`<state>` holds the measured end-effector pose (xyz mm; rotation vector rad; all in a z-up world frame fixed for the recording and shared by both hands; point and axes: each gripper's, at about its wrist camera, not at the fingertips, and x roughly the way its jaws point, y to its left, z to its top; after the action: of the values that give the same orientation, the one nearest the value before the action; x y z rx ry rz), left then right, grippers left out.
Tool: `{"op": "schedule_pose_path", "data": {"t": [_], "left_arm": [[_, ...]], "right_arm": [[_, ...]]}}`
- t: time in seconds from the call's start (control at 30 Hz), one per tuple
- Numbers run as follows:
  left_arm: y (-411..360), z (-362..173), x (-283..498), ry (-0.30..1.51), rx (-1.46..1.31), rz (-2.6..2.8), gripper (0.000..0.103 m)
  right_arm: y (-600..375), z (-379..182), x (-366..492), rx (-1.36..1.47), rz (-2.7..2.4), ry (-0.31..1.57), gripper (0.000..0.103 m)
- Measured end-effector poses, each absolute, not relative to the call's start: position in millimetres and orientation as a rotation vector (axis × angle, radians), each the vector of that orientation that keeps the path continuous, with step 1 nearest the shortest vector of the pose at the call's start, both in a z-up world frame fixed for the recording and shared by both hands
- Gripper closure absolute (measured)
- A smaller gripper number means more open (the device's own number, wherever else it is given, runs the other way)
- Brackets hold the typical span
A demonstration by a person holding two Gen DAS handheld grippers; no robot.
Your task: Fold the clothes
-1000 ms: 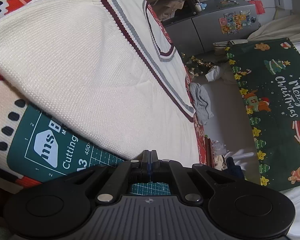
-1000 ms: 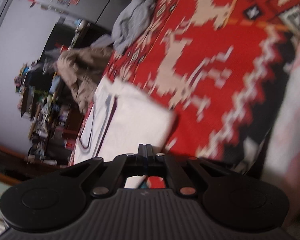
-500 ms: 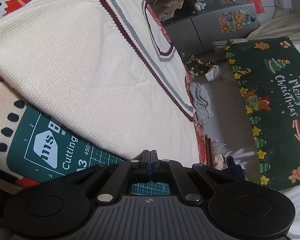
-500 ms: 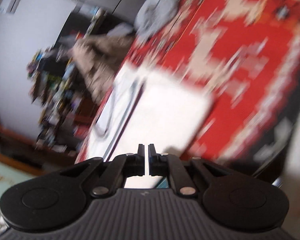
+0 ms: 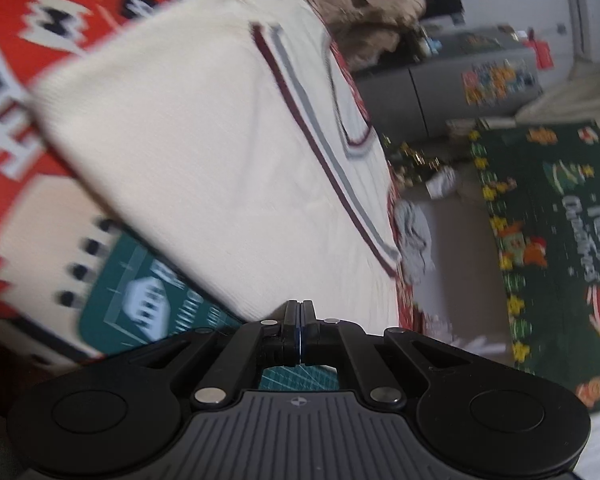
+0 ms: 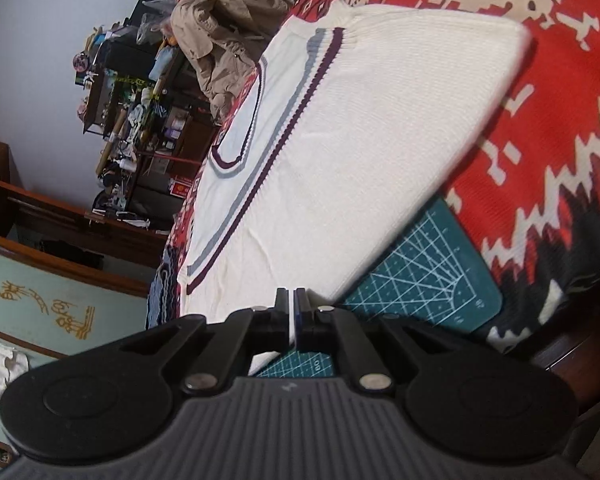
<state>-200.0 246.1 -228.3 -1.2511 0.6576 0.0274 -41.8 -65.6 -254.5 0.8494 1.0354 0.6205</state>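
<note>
Red patterned blanket (image 6: 540,92) covers the bench. On it lies the cream sweater (image 6: 340,152) — folded, maroon and grey stripes along the edge, near corner overlapping a green cutting mat (image 6: 432,276). Tan jacket (image 6: 228,40) heaped at the far end; grey cloth (image 5: 414,240) at the bench edge. Left gripper (image 5: 299,312) just above the sweater's near hem, jaws pressed together, nothing between. Right gripper (image 6: 291,300) — jaws a thin slit apart, empty, at the near hem.
</note>
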Motion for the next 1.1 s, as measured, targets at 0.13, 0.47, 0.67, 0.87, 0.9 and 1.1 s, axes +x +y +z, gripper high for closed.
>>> {"op": "schedule_pose_path", "data": {"t": [0.13, 0.47, 0.67, 0.87, 0.9, 1.1], "left_arm": [[261.2, -226.4, -220.2, 0.627, -1.292, 0.106, 0.1], [304.6, -210.8, -259.2, 0.522, -1.254, 0.33, 0.1], [316.5, -201.1, -268.8, 0.494, -1.218, 0.402, 0.101], [299.5, -195.9, -253.4, 0.568, -1.117, 0.316, 0.099], [296.5, -195.2, -250.5, 0.582, -1.099, 0.3, 0.099], [302.7, -198.2, -258.5, 0.587, -1.127, 0.366, 0.1]], "right_arm": [[-63.7, -253.8, -41.9, 0.85, 0.619, 1.036, 0.101], [-65.1, -254.8, -40.8, 0.854, 0.618, 1.04, 0.101], [-67.8, -254.1, -41.4, 0.861, 0.612, 1.034, 0.101], [-62.5, -248.8, -43.4, 0.837, 0.627, 1.033, 0.097], [-60.2, -248.2, -44.0, 0.831, 0.634, 1.035, 0.097], [-59.3, -244.9, -43.6, 0.806, 0.636, 1.028, 0.097]]}}
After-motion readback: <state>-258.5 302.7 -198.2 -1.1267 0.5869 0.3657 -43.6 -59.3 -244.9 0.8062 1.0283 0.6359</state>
